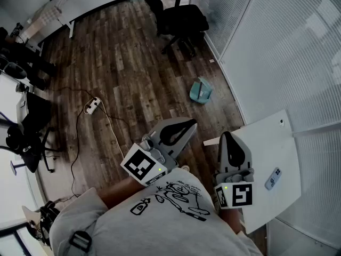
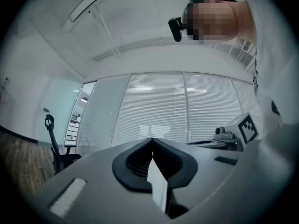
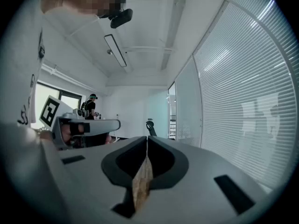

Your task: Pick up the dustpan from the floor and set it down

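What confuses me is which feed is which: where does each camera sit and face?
Head view: on the person's head, looking steeply down at floor, dustpan, office chair; shows shirt, left hand-held gripper, right hand-held gripper.
Left gripper view: on the left hand-held gripper, facing the blinds along its shut jaws.
Right gripper view: on the right hand-held gripper, facing the far wall along its shut jaws.
Shared: both gripper views show the office chair and each other's marker cube.

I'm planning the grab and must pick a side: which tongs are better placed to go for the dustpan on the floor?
Left, probably. The left tongs, shut and empty, point toward the dustpan and look nearer to it. The right tongs, also shut and empty, hover by the white table edge, further off.
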A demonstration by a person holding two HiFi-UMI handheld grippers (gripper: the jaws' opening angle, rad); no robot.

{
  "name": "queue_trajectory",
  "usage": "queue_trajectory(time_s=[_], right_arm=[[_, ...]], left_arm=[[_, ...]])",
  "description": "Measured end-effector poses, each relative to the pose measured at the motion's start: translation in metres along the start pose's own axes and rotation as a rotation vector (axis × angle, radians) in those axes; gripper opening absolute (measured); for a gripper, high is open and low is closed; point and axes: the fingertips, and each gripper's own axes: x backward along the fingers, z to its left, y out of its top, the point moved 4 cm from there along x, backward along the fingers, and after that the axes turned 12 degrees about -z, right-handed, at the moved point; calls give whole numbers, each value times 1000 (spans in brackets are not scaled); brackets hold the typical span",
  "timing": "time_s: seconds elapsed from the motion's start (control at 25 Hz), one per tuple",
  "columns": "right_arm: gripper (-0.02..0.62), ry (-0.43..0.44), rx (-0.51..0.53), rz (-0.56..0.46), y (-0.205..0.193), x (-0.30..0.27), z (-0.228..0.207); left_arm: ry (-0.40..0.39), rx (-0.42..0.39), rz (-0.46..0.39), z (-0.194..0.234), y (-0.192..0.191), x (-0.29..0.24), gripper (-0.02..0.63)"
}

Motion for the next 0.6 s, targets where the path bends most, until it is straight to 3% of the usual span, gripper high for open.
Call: queue_trajectory(time_s=[0.6], right_arm=[[8, -14, -3, -23, -1, -26, 42]], left_arm=[[8, 24, -11, 37, 15, 38, 2]])
